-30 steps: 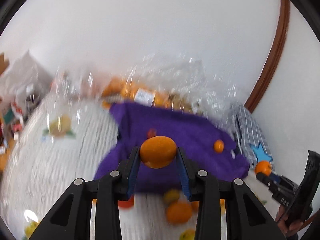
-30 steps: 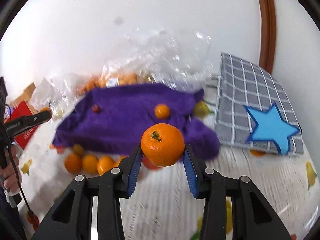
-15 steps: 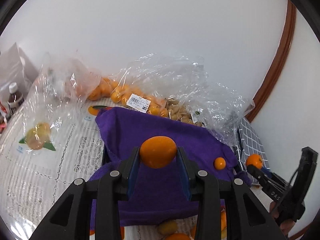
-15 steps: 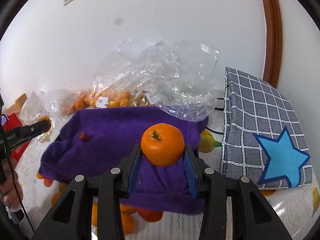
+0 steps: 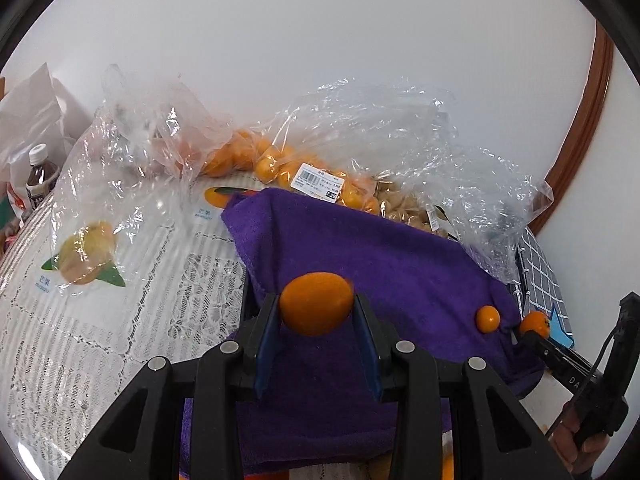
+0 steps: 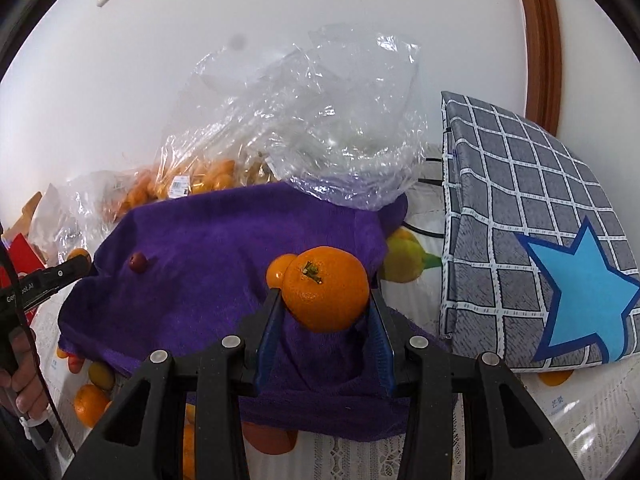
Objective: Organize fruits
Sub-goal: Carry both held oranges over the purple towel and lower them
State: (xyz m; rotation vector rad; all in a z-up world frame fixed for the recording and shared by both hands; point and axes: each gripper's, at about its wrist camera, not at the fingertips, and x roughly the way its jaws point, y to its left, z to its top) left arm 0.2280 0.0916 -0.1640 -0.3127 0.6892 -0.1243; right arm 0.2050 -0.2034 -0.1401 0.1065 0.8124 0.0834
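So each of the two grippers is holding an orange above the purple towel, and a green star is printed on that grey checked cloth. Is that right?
Nearly. The star on the grey checked cloth is blue, not green, as the right wrist view shows. The left gripper and right gripper do each hold an orange above the purple towel.

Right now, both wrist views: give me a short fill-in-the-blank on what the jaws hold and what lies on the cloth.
1. The left gripper is shut on an ____ fruit.
2. The mandarin in the right gripper shows its green ____ toward the camera.
3. The towel under both grippers is ____ in colour.
4. The grey checked cushion bears a blue ____.

Missing words: orange; stem; purple; star
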